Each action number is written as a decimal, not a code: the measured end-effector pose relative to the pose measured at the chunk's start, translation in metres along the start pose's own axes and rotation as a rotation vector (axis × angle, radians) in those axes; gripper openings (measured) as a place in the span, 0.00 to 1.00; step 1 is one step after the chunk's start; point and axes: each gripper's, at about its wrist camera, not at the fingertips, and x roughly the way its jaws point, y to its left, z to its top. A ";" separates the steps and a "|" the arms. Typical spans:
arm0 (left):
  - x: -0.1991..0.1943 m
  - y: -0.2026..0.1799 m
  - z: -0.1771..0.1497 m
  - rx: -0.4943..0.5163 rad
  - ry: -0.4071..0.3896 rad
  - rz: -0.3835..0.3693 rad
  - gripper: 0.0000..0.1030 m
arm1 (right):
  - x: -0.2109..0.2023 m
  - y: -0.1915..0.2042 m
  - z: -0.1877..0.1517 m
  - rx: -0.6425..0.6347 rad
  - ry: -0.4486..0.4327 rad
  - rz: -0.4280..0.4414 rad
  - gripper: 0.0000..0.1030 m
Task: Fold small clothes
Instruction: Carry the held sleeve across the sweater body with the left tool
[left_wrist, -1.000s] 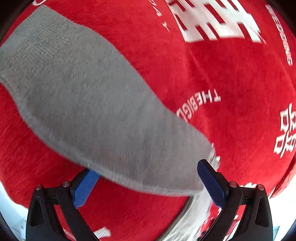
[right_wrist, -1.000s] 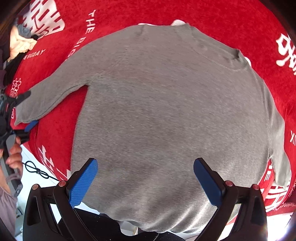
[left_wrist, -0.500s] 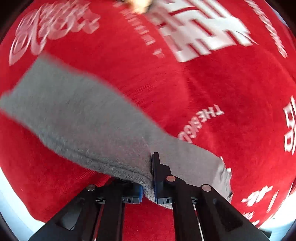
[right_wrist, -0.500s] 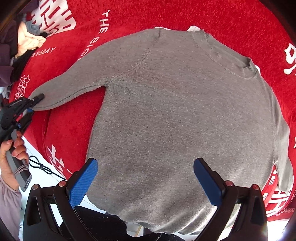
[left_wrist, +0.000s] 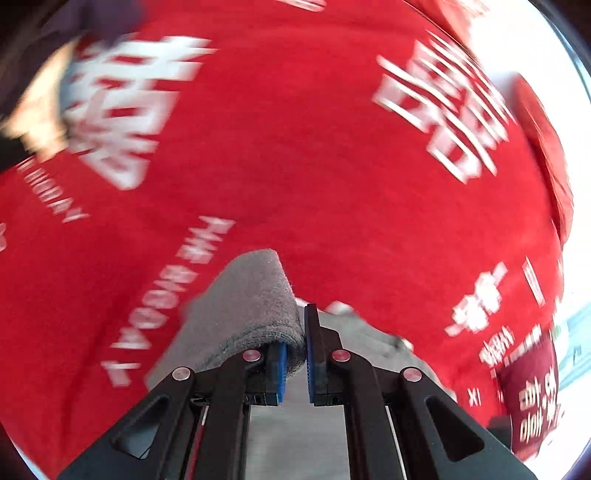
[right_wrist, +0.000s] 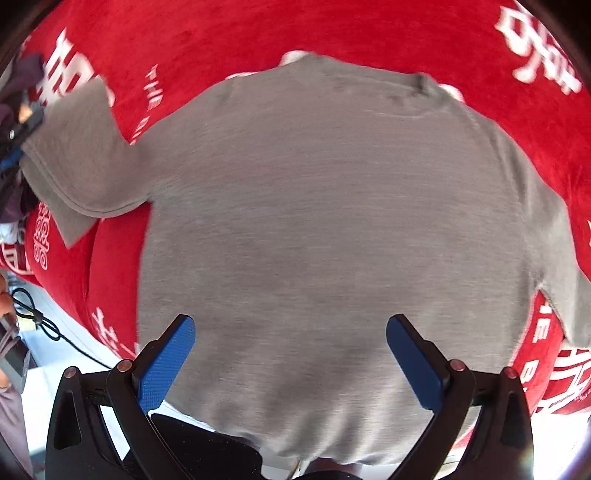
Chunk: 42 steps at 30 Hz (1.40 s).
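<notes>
In the left wrist view, the left gripper (left_wrist: 294, 360) is clamped on the cuff of the grey sweater's sleeve (left_wrist: 255, 306); the red printed cloth (left_wrist: 314, 166) beyond is motion-blurred. In the right wrist view, the right gripper (right_wrist: 290, 363) hangs wide open, holding nothing, above the grey sweater (right_wrist: 332, 221) spread flat; its hem is cut off below.

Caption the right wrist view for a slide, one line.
Open right gripper over a grey sweater on a red cloth; left gripper lifts one sleeve.
</notes>
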 end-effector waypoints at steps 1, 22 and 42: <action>0.011 -0.022 -0.006 0.034 0.021 -0.022 0.09 | -0.003 -0.010 -0.001 0.014 -0.006 -0.002 1.00; 0.088 -0.150 -0.107 0.403 0.279 0.171 0.72 | -0.018 -0.143 0.004 0.168 -0.076 -0.067 1.00; 0.115 0.045 -0.055 0.100 0.374 0.510 0.93 | 0.059 0.060 0.057 -0.840 -0.199 -0.283 0.25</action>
